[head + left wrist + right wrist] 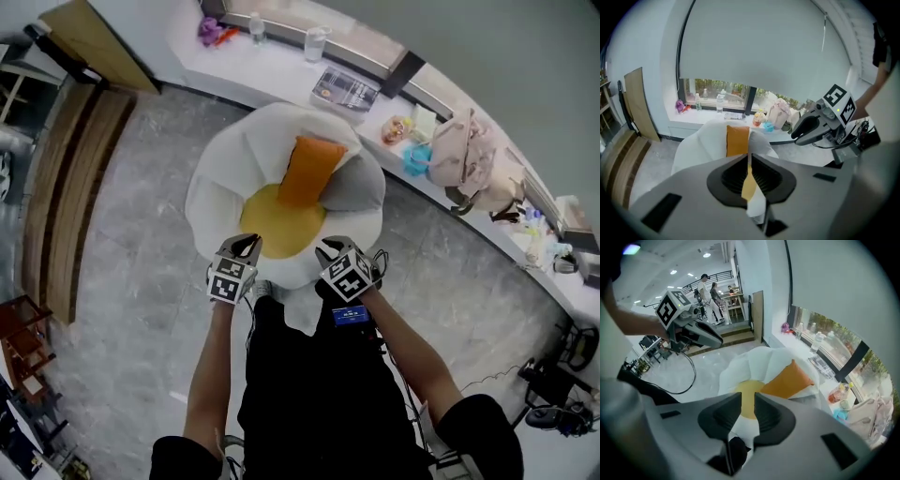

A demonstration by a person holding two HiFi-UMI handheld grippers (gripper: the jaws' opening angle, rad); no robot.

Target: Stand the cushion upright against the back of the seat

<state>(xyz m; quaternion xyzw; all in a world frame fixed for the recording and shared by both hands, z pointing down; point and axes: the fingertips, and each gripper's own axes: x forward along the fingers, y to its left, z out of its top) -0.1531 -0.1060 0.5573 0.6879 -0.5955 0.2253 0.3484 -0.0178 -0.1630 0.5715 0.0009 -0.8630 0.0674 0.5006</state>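
Observation:
An orange cushion [307,169] stands tilted against the back petals of a white flower-shaped seat [220,178] with a yellow middle. Both grippers hover side by side above the seat's near edge, apart from the cushion. My left gripper [248,242] has its jaws drawn almost together with nothing between them. My right gripper [330,247] shows a narrow gap and holds nothing. In the left gripper view the cushion [737,140] shows beyond the jaws [749,157]. The right gripper view has the cushion [787,379] ahead and to the right of its jaws [748,397].
Behind the seat runs a white window ledge [272,70] with a book [345,89], a bottle [315,42] and a pink bag [469,155]. A wooden board [89,42] leans at the far left above wooden steps [66,187]. People [710,296] stand far off.

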